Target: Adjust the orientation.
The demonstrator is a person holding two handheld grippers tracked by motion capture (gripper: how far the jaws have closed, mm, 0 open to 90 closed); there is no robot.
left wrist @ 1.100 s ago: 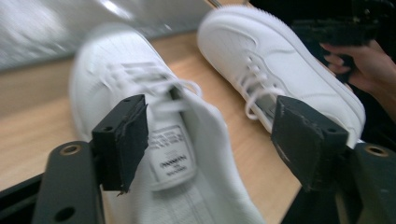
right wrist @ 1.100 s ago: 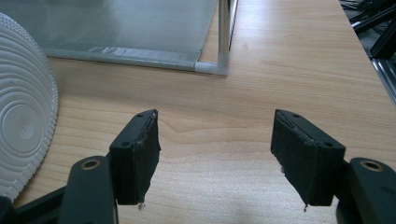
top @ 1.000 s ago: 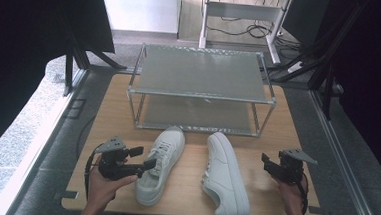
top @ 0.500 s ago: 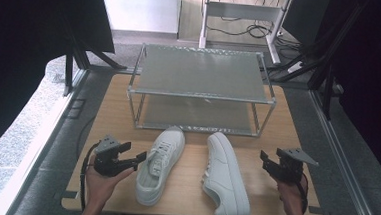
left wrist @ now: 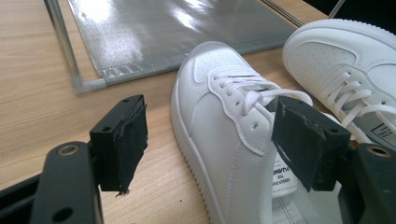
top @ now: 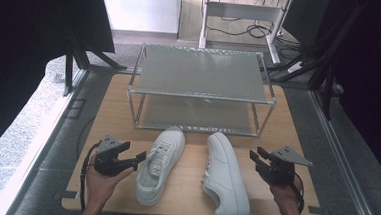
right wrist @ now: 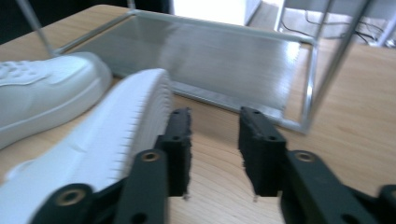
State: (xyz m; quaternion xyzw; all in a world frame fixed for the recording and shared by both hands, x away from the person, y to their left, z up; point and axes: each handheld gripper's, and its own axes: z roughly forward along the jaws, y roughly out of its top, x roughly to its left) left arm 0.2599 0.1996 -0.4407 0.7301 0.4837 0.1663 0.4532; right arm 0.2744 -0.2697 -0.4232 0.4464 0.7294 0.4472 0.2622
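Left gripper [top: 136, 160] jaws apart; right gripper [top: 253, 157] likewise

You're working in what looks like a lab or test bay: a wooden table [top: 288, 118] ringed by black curtains [top: 28, 32], bare grey floor [top: 26, 142], loose cables [top: 243, 28] under a white metal stand [top: 239, 13] beyond it, dark tripod legs [top: 326, 70] beside you

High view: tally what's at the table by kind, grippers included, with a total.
White sneakers: 2, left shoe and right shoe
Two-tier metal rack: 1
Handheld grippers: 2, left gripper and right gripper
Total: 5
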